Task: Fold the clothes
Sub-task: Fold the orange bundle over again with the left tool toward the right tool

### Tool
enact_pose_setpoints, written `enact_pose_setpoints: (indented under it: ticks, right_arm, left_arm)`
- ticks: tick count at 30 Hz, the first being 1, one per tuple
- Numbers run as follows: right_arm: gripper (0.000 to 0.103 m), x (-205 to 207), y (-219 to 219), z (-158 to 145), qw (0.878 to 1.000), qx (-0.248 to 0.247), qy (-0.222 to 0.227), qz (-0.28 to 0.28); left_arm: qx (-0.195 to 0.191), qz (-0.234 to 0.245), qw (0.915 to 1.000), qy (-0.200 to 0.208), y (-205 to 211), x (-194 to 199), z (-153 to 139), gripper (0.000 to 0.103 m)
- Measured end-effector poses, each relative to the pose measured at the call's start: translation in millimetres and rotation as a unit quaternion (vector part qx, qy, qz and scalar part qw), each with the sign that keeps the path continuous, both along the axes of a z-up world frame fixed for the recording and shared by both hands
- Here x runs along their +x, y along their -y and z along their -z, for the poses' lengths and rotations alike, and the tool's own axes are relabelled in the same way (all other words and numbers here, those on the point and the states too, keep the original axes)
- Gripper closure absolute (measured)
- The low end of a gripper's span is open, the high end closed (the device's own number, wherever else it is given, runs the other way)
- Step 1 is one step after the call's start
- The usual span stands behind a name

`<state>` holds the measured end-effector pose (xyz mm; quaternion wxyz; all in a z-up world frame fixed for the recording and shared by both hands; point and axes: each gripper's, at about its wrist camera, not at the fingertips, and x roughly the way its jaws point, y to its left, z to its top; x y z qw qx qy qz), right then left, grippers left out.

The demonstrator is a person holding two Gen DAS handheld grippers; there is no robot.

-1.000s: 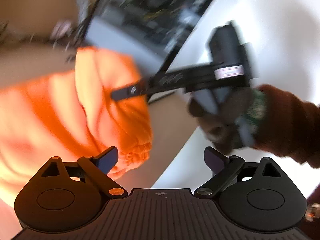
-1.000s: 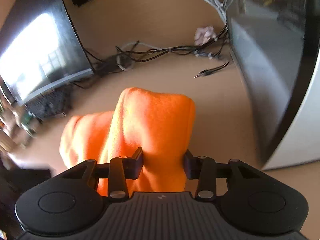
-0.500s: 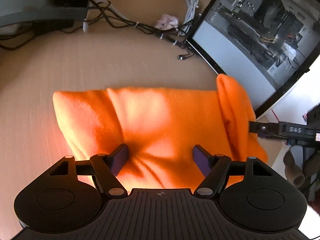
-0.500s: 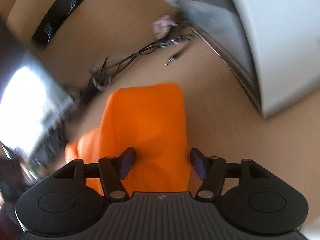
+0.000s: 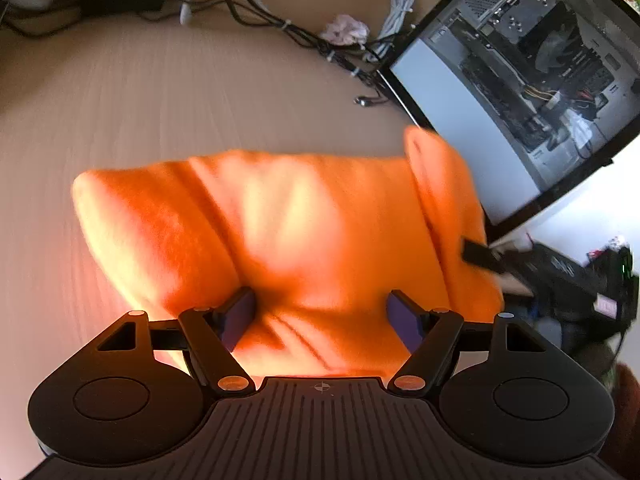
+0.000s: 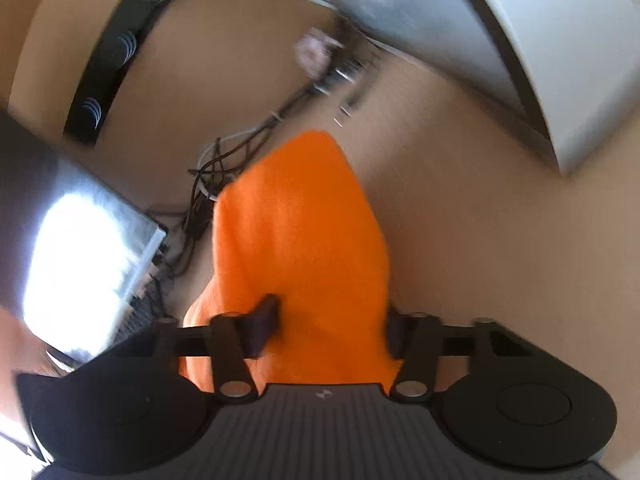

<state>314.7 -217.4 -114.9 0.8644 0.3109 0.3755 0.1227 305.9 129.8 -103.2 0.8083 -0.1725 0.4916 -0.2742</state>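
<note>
**Orange cloth on the desk, hemmed in on the right**

Your left gripper (image 5: 322, 314) stands spread, its fingers straddling the near edge of the cloth (image 5: 288, 236) without pinching it. The cloth lies folded on the desk (image 5: 160, 104), a broad orange block with its left corner rounded and its far edge running roughly straight across. Its right end rises in a narrow upright flap, and that flap sits close against the PC case (image 5: 516, 80). Your right gripper (image 6: 330, 326) is spread too, with the cloth (image 6: 304, 240) between its fingers; this view is blurred, so you cannot tell whether either pad touches the fabric. In the left view one finger of the right gripper (image 5: 480, 256) shows at the cloth's right edge.

Bare desk opens to the left of the cloth and beyond its far edge. Further back, cables (image 5: 304, 36) run along the rear of the desk, with a crumpled tissue (image 5: 346, 30) among them. A monitor (image 6: 80, 248) stands at the left and a speaker bar (image 6: 112, 56) at the back.
</note>
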Motion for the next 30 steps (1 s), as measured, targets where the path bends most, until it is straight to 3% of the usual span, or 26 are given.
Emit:
enact_pose_setpoints:
  ticks: [2, 4, 6, 8, 12, 15, 20, 23, 25, 26, 28, 30]
  right_arm:
    - [0.062, 0, -22, -30, 0.992, -0.099, 0.056, -0.049]
    - [0.062, -4, -50, -59, 0.967, -0.203, 0.117, -0.104]
    - [0.062, -11, -80, -85, 0.923, -0.304, 0.177, -0.16]
    - [0.062, -29, -113, -90, 0.868, -0.383, 0.221, -0.227]
    - [0.066, -56, -151, -76, 0.801, -0.452, 0.248, -0.305]
    - [0.066, -57, -155, -74, 0.801, -0.452, 0.236, -0.314]
    - [0.066, -56, -160, -66, 0.784, -0.478, 0.231, -0.321]
    - [0.067, -64, -160, -63, 0.773, -0.489, 0.242, -0.324]
    - [0.069, -68, -164, -65, 0.769, -0.492, 0.251, -0.323]
    - [0.07, -74, -169, -66, 0.758, -0.498, 0.263, -0.33]
    - [0.07, -96, -186, -63, 0.708, -0.526, 0.303, -0.361]
    - [0.07, -113, -201, -50, 0.669, -0.544, 0.324, -0.39]
  left_arm:
    - [-0.028, 0.009, 0.9995, -0.015, 6, -8, 3, 0.026]
    - [-0.052, 0.019, 0.9982, -0.021, 17, -15, 7, 0.026]
    - [-0.07, 0.023, 0.997, -0.024, 24, -20, 10, 0.026]
    - [-0.086, 0.024, 0.9957, -0.026, 28, -23, 13, 0.024]
    - [-0.101, 0.025, 0.9944, -0.017, 19, -27, 19, 0.028]
    - [-0.113, 0.025, 0.9932, -0.011, 12, -32, 23, 0.029]
    - [-0.149, 0.014, 0.9888, 0.004, -22, -44, 2, 0.018]
    - [-0.118, -0.023, 0.9921, 0.035, -53, -53, -14, 0.012]
    - [-0.093, -0.065, 0.9933, 0.024, -68, -46, -13, 0.019]
    - [-0.082, -0.081, 0.9932, 0.016, -73, -42, -10, 0.023]
    - [-0.079, -0.092, 0.9925, -0.007, -78, -34, -1, 0.036]
    - [-0.102, -0.097, 0.9897, -0.029, -80, -31, 9, 0.036]
